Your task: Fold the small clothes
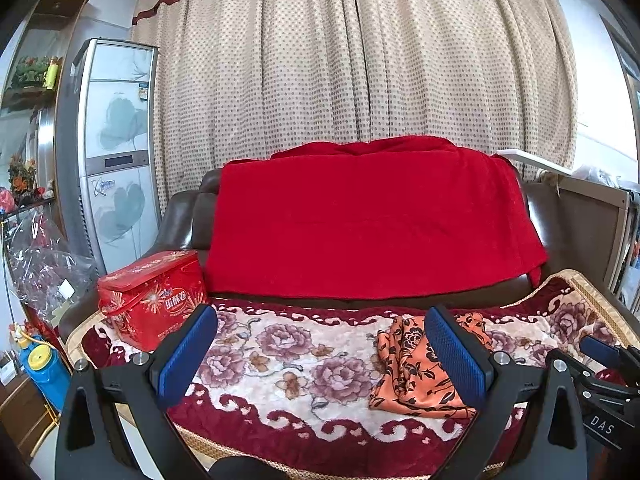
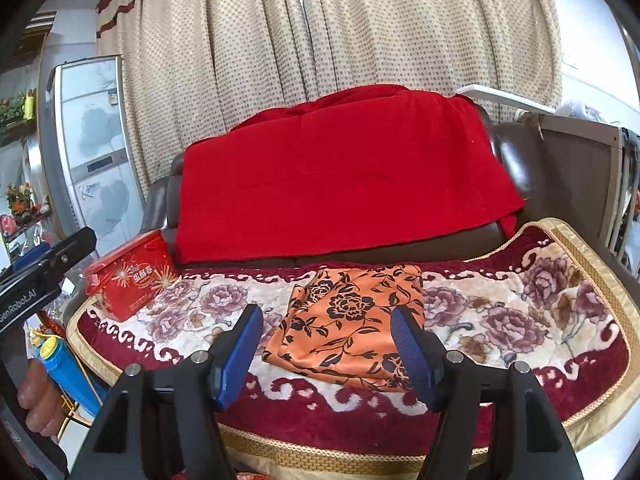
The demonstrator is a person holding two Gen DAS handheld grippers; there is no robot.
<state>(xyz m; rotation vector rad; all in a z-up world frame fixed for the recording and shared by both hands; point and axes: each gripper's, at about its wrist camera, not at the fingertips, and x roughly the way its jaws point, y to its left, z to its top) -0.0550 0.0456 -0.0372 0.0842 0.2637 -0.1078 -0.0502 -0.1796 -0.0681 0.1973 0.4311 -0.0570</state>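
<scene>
An orange cloth with black flowers (image 2: 348, 320) lies folded flat on the floral sofa blanket (image 2: 520, 320). It also shows in the left wrist view (image 1: 408, 372), partly behind the right finger. My right gripper (image 2: 326, 328) is open and empty, held above the blanket's front edge, its jaws either side of the cloth in view. My left gripper (image 1: 320, 332) is open and empty, to the left of the cloth over the bare blanket (image 1: 280, 352). The right gripper's body (image 1: 600, 380) shows at the right edge of the left wrist view.
A red gift box (image 1: 156, 296) stands on the left end of the seat, also in the right wrist view (image 2: 132, 280). A red throw (image 1: 372, 220) covers the sofa back. A blue and yellow bottle (image 1: 44, 368) and a tall air conditioner (image 1: 112, 152) stand left.
</scene>
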